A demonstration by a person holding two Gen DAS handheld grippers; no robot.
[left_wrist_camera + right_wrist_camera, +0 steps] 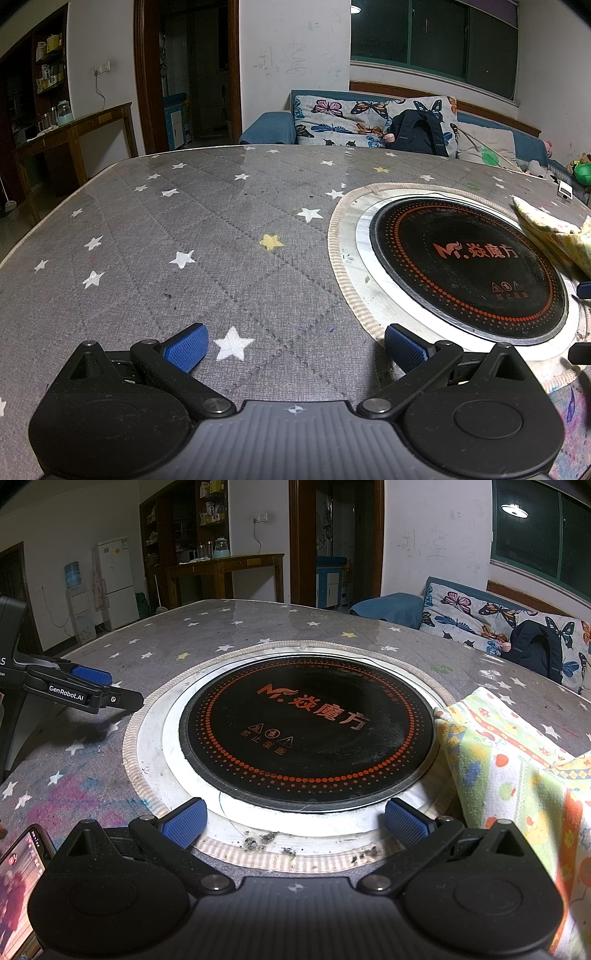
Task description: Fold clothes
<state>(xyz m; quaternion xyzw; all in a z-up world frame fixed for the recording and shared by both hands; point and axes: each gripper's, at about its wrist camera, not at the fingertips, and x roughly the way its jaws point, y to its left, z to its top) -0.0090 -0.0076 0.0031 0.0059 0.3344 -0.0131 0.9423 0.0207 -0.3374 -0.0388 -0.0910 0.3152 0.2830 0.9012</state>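
A light, colourfully printed cloth lies bunched on the table to the right of the round black cooktop; in the left wrist view the cloth shows at the far right edge. My right gripper is open over the near rim of the cooktop, with the cloth just right of its right finger. My left gripper is open above the grey star-patterned table cover, nothing between its fingers. From the right wrist view, the left gripper appears at the left, apart from the cloth.
A phone with a lit screen lies at the table's near left corner. Behind the table stand a sofa with butterfly cushions and a dark backpack. A wooden side table and a fridge stand at the back.
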